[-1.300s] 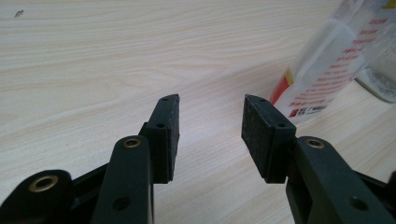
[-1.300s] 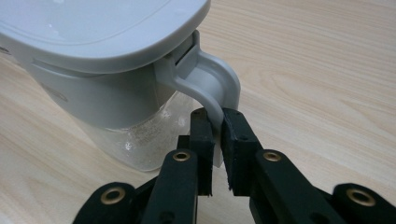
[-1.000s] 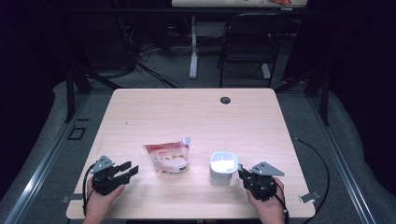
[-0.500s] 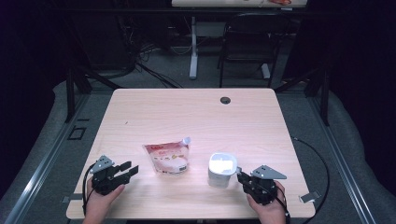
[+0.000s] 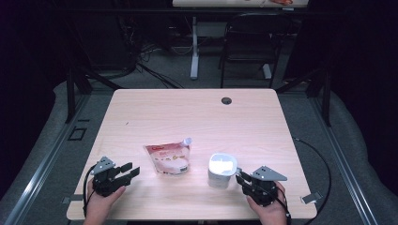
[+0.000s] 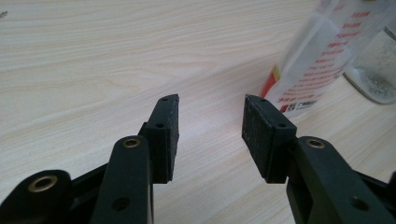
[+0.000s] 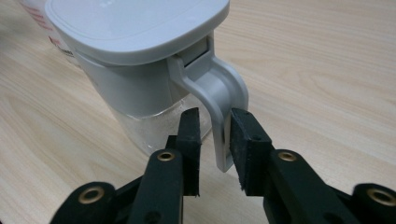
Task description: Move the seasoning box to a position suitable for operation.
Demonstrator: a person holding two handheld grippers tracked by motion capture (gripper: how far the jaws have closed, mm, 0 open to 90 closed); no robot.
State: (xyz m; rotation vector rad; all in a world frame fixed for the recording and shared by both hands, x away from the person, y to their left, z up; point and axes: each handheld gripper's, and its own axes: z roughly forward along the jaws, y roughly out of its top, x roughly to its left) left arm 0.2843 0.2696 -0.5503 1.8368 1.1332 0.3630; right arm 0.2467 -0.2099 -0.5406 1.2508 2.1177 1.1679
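In the right gripper view, the right gripper point(image 7: 212, 135) has its two black jaws on either side of the grey handle point(image 7: 224, 93) of a lidded jug point(image 7: 135, 56); the jaws have just been opening, and a sliver of gap shows between each pad and the handle, so they seem to stand loose around it rather than clamped, though the near edge is hard to read. The jug fills the upper left of that frame, white lid on top and clear glass below. In the left gripper view, the left gripper point(image 6: 210, 126) has its jaws wide apart over bare wood, with nothing between them; a red-and-white pouch point(image 6: 322, 56) stands at the upper right. In the high view, the jug point(image 5: 222, 169) sits lower centre-right on the table point(image 5: 197, 112), the pouch point(image 5: 170, 158) just left of it, the left gripper point(image 5: 133, 169) at lower left, and the right gripper point(image 5: 239, 176) at lower right.
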